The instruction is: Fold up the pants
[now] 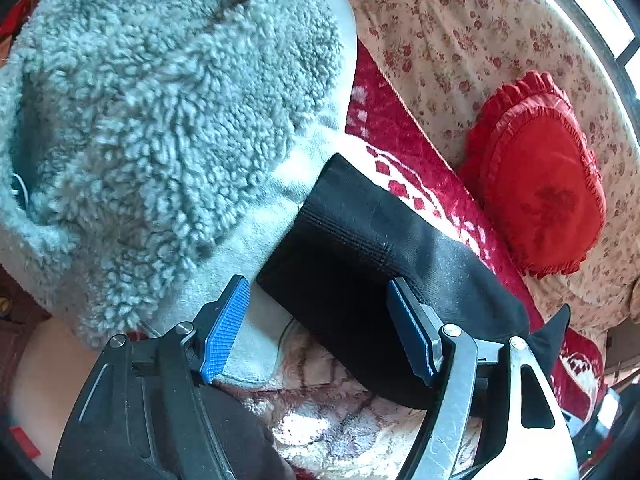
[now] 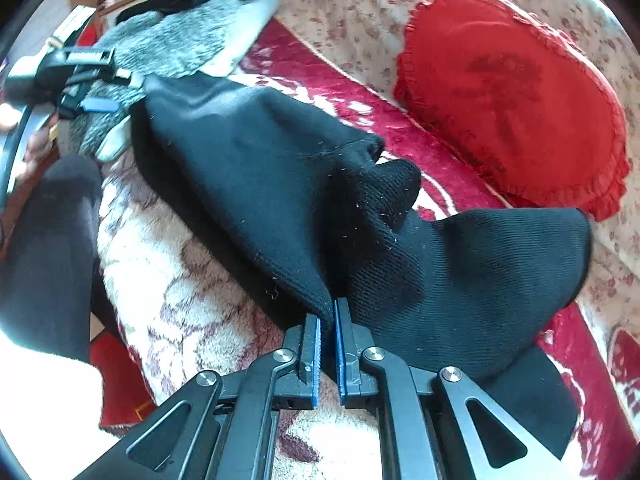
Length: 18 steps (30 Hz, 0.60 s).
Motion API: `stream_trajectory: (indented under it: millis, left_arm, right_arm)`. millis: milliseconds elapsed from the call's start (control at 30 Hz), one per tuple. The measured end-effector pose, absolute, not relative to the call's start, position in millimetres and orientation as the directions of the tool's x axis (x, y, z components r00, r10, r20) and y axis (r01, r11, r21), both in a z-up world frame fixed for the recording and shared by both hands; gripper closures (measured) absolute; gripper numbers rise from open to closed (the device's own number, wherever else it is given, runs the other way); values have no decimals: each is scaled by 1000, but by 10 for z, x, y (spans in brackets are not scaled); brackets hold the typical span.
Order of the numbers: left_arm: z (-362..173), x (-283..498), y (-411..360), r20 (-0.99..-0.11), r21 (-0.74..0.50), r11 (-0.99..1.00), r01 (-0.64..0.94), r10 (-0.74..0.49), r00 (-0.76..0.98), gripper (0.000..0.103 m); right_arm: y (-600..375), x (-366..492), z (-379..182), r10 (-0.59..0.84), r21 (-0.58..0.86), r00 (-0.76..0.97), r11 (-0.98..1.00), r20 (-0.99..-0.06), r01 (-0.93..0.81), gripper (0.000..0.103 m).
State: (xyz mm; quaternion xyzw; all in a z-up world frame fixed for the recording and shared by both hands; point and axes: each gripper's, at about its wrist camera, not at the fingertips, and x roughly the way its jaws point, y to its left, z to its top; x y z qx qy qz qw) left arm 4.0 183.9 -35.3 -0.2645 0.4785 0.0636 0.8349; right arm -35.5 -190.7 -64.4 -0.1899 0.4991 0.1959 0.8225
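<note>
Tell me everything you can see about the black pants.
The black pants are a knit fabric flecked with lint, with a ribbed band at one end. They lie crumpled across a red and white blanket. The right gripper pinches a fold of them between its blue fingers. The left gripper is open around the ribbed end.

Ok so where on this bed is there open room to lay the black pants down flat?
Open floral sheet lies between the fleece jacket and the red heart pillow. The pale plush blanket left of the black pants is also bare. It is crowded around the jacket.
</note>
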Motion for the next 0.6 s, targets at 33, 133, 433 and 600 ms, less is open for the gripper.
stream_trajectory:
  millis: [33,133,433,600]
  left_arm:
    - [-365,55,1837,-831,-390,849,-357,-157,534,32]
    - [-380,50,1840,-827,-400,843,-360,-163,538,32]
    - [-487,-11,1906,-851,-363,855,-371,-142,505,32]
    - [-481,-26,1952,-851,-359,854,-376,-135,507,32]
  right_arm:
    - [-1885,-363,-610,135,-121,436,852,-890,-510,86]
    - [-1723,-421,-469,227,-74,458,831,-860,-551,64]
    - [-680,-210,-703,337,-75,450,728,-827,-682,64]
    - [-646,-23,-655,383,31,437,780,-814,-625,98]
